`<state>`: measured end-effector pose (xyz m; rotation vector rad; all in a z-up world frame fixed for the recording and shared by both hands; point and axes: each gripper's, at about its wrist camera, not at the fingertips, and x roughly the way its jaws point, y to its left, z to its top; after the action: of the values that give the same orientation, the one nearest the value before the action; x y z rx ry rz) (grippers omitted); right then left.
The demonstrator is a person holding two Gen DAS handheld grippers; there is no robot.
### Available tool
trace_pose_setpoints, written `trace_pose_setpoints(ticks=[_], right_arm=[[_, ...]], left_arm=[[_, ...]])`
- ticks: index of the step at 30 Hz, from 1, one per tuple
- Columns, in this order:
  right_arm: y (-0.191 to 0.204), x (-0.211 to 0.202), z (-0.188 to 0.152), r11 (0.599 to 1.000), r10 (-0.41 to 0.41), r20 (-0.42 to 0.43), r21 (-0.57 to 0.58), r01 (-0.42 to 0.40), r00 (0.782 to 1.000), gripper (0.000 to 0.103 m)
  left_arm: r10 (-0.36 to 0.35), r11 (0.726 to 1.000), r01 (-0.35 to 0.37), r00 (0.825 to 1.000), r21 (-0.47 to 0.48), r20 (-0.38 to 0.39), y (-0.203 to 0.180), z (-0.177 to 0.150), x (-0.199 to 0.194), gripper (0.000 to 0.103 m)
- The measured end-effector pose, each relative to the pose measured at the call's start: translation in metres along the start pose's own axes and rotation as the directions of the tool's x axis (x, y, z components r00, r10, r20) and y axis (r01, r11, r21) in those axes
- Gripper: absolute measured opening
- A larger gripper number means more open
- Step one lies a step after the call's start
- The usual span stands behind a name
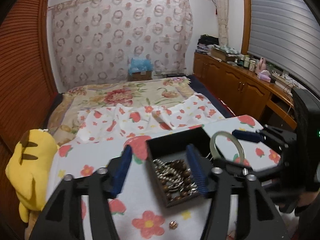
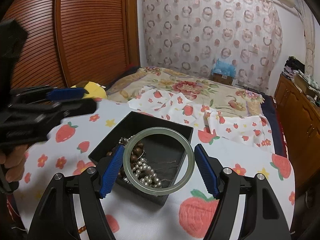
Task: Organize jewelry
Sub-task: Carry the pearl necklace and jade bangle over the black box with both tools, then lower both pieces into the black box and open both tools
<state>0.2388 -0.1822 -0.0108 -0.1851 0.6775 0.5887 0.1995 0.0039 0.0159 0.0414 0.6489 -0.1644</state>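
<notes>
A black open box (image 2: 172, 127) sits on a strawberry-print cloth; it holds a pearl necklace (image 2: 147, 173) and brown bead strands (image 1: 181, 167). My right gripper (image 2: 159, 170) is over the box with a pale green jade bangle (image 2: 128, 170) between its blue pads, which touch the ring's left and right sides. The bangle (image 1: 215, 140) also shows in the left wrist view, held above the box's right edge (image 1: 202, 129). My left gripper (image 1: 158, 170) is open, its right pad over the box, its left pad over the cloth.
A small brown bead (image 1: 173, 225) lies on the cloth in front of the box. A yellow plush toy (image 1: 32, 170) sits at the left. A floral bedspread (image 1: 124, 96) lies behind. A wooden cabinet (image 1: 240, 84) with clutter runs along the right.
</notes>
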Motion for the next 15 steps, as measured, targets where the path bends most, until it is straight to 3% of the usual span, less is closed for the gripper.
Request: trace_pose_setpoints(ticks=[4,9,15], right_arm=[[-0.001,0.011,0.0,1.0,0.012,-0.013,0.01,-0.012,1.0,0.074],[0.001,0.018,0.0,1.0,0.025,-0.01,0.008,-0.025,1.0,0.074],[0.006,0.027,-0.001,1.0,0.021,-0.033,-0.007,-0.021,0.999,0.075]], left_arm=[[0.023,1.0,-0.023,1.0,-0.003,0.005,0.006,-0.015,-0.01,0.082],[0.029,1.0,-0.029,1.0,0.001,0.01,0.01,-0.03,-0.02,0.089],[0.029,1.0,-0.029,1.0,0.004,0.011,0.01,-0.038,-0.026,0.09]])
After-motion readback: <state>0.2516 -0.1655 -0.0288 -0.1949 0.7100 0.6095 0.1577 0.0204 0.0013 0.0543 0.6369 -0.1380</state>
